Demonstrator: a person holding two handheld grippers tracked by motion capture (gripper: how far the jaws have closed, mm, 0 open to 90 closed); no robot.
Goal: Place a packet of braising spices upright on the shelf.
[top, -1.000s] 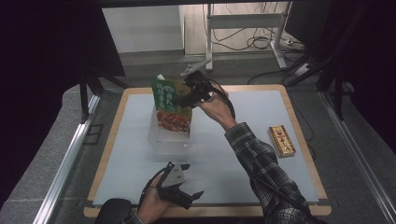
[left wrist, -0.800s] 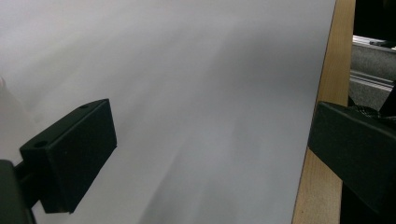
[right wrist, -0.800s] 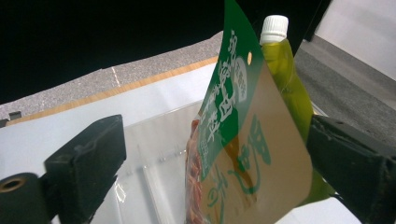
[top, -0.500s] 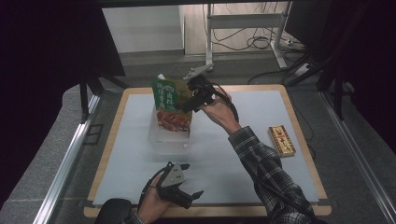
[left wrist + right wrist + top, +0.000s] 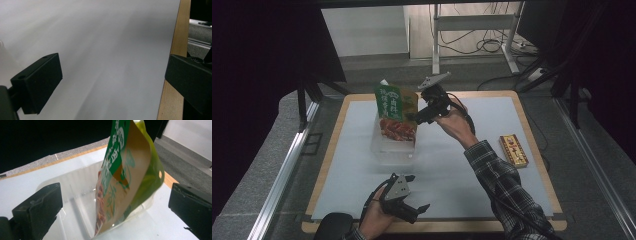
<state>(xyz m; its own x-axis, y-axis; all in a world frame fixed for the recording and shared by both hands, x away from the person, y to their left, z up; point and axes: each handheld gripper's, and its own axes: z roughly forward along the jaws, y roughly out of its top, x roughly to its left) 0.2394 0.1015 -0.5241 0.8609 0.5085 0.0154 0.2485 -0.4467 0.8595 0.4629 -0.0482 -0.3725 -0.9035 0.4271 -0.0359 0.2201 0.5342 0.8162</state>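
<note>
My right tongs (image 5: 416, 117) have just opened, releasing the green-and-orange printed snack pouch (image 5: 396, 114), now standing upright, leaning, inside the clear plastic tray (image 5: 393, 150); my left tongs (image 5: 412, 200) gape empty.

White characters on the green pouch (image 5: 396, 111) are too blurred to read.

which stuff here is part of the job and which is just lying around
In the job: green snack pouch standing in the clear plastic tub; open right gripper beside the pouch.
Lying about: small yellow box near the table's right edge; left gripper, open, resting.
</note>
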